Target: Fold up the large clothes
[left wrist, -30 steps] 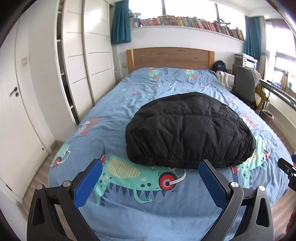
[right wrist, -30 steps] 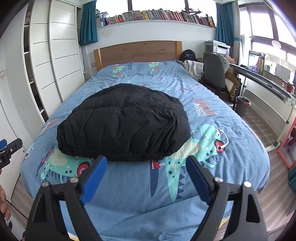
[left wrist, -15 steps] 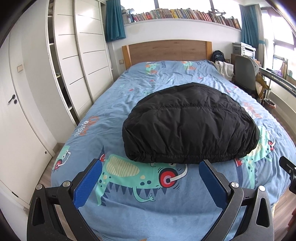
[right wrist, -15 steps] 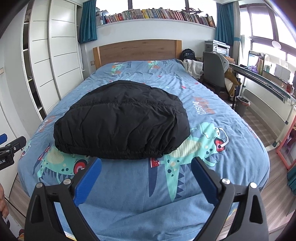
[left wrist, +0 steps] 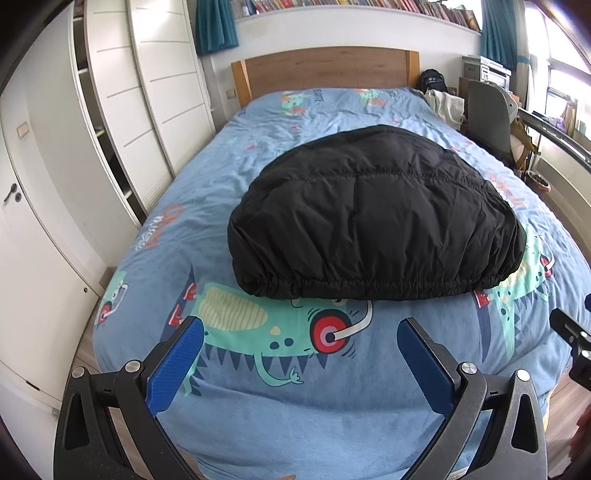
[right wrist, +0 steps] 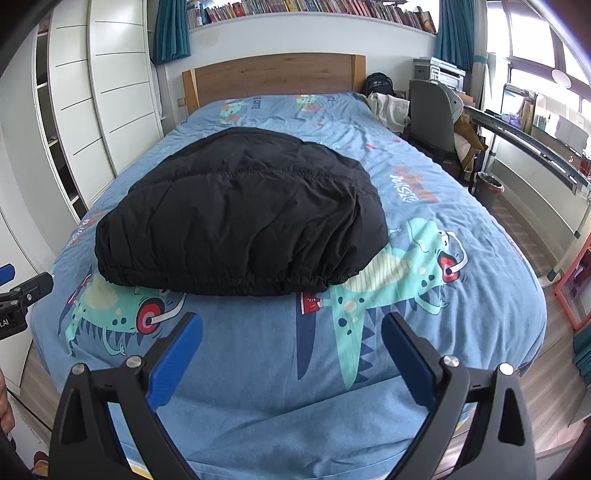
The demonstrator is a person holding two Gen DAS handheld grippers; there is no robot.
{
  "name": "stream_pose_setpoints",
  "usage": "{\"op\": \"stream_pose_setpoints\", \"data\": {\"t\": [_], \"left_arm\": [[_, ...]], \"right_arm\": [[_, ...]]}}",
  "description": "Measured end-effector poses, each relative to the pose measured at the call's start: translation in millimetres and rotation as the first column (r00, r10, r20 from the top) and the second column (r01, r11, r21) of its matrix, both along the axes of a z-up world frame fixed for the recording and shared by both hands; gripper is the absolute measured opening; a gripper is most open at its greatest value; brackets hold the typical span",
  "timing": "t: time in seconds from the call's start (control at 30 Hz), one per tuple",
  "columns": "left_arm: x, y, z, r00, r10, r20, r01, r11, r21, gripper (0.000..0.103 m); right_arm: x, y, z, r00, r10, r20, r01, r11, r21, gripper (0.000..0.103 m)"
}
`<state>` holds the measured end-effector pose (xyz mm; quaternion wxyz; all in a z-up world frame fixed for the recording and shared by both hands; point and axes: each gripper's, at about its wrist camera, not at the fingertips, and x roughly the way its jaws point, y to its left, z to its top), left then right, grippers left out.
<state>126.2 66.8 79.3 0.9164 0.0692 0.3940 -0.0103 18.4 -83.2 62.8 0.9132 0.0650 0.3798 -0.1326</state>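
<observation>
**Folded Puffer Jacket at Rest, Both Grippers Empty**

Spread across nearly all of both views: a bed point(left wrist: 258, 424) under a blue duvet cover printed with green cartoon dinosaurs, oak headboard point(left wrist: 325, 72) at the far end. Flanked by tall white wardrobe doors point(left wrist: 122, 110) on one side, a grey desk chair point(right wrist: 430, 110) and desk clutter on the other.

Lying mid-bed, well short of the headboard: a black quilted puffer jacket point(left wrist: 373, 221), already gathered into 1 compact, domed bundle, elasticated hem facing the cameras. Judged near done, or done.

Held low over the foot of the bed, short of the hem and touching nothing: the left gripper point(left wrist: 299, 362) and the right gripper point(right wrist: 291, 354), each with its 2 blue-padded fingers spread wide and nothing between them. Glimpsed at the edge of each view: a black part of the other tool.

Risks from here, as judgement only:
- Springing open of the padded bundle, given trapped air and slippery shell fabric.
- Pinching only the top layer at the hem, peeling the fold apart on a lift.
- Catching the loose duvet cover along with the jacket, dragging both.
- Uneven pull from 2 separate tools, skewing the bundle.

Writing: orange lettering on the duvet cover near each side of the jacket, too warped to read; further print near the headboard, likewise unclear. "KAI" legible on the black hardware at the left edge of the right view. Book spines on the high shelf point(right wrist: 314, 9) too small to read.
</observation>
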Motion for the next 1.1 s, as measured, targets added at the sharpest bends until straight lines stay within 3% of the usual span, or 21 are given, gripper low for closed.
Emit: {"op": "stream_pose_setpoints", "data": {"t": [0.77, 1.1], "left_arm": [[23.1, -8.8, -29.7, 0.994, -0.036, -0.105, 0.036, 0.999, -0.006, 0.103], [20.6, -9.2, -30.6, 0.993, -0.048, -0.110, 0.047, 0.999, -0.012, 0.103]], "right_arm": [[20.2, -17.5, -30.0, 0.996, -0.020, -0.084, 0.023, 0.999, 0.034, 0.098], [16.2, -24.0, -32.1, 0.995, -0.044, -0.091, 0.047, 0.998, 0.034, 0.098]]}}
